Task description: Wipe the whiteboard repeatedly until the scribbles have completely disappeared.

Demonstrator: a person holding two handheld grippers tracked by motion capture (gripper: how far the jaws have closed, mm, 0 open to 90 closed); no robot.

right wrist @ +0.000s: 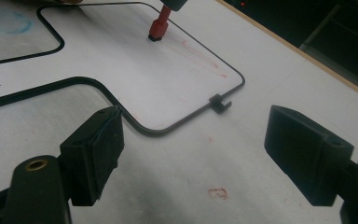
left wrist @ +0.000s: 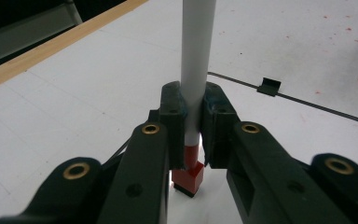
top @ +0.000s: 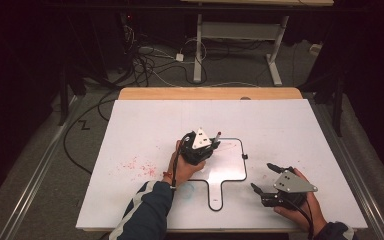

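A small whiteboard with a thin black frame and a handle lies flat on the white table. My left gripper is over its left part, shut on a white marker held nearly upright. The marker's red lower end has a dark pad that touches the board. That red end stands beside faint red streaks on the whiteboard. My right gripper is at the front right, off the board and open, and the right gripper holds nothing.
A black clip sits on the board's right frame. Red smudges and a blue scribble mark the table sheet. A wooden strip runs along the far edge. Cables and a desk frame are on the floor beyond.
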